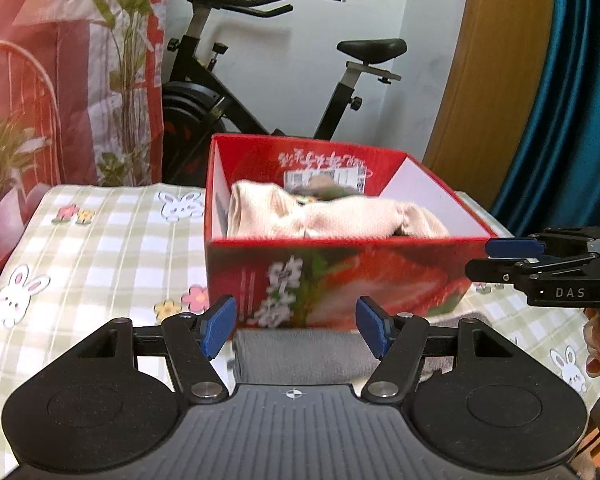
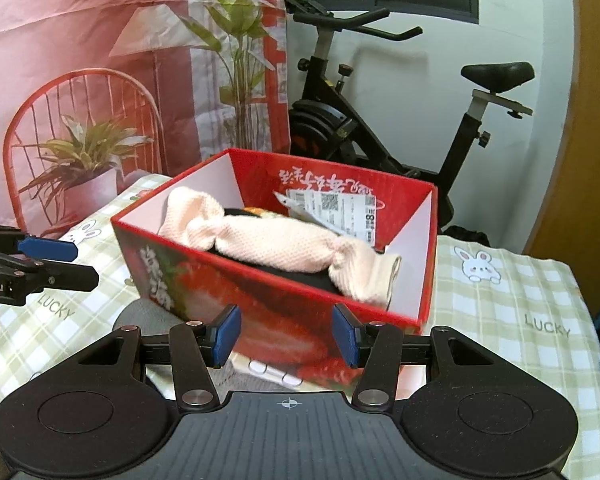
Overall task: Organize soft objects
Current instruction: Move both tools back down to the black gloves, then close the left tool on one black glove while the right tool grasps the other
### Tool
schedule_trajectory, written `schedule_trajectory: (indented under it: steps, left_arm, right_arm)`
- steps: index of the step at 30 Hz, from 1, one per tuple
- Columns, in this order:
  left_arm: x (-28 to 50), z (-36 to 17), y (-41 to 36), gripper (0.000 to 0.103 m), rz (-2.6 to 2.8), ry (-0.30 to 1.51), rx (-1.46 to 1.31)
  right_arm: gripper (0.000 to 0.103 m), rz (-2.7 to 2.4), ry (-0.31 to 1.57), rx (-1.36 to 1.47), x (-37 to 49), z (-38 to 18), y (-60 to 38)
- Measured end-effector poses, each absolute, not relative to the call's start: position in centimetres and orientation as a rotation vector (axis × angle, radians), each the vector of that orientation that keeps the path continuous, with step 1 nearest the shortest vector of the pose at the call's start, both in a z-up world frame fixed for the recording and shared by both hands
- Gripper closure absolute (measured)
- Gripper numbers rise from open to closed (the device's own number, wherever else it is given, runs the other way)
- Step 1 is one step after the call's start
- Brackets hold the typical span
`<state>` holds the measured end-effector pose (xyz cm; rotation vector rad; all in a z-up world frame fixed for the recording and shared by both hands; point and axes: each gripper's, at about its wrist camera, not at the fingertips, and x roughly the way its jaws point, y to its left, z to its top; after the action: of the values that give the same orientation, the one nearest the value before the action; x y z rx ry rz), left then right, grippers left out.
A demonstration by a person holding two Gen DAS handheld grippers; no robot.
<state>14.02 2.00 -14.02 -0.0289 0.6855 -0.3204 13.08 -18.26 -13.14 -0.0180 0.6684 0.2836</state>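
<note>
— How far along are you?

— Partly there, I judge. A pale pink knitted cloth already lies twisted inside the red cardboard box, over something dark I can't make out. A grey cloth is still out on the bench, flat just in front of the box and under my left claw, so that one looks left to do.

— And your claws?

— Both empty. My left claw stands open, nothing between its blue pads. My right claw is parted too, gripping nothing, aimed at the box's near wall.

— What are the things like?

— The pink piece is waffle-textured, limp, bunched like a wrung towel. The box is stiff, glossy printed card with white inner walls, open-topped. The checked tablecloth with its rabbits looks thin and smooth.
</note>
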Motion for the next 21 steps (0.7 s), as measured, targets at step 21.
schedule_trajectory:
  steps: [21]
  left_arm:
    - [10.8,-21.0,2.4,0.037,-0.325,0.828,-0.107]
  right_arm:
    - [0.056,0.304,0.789,0.054,8.7,-21.5,-16.1]
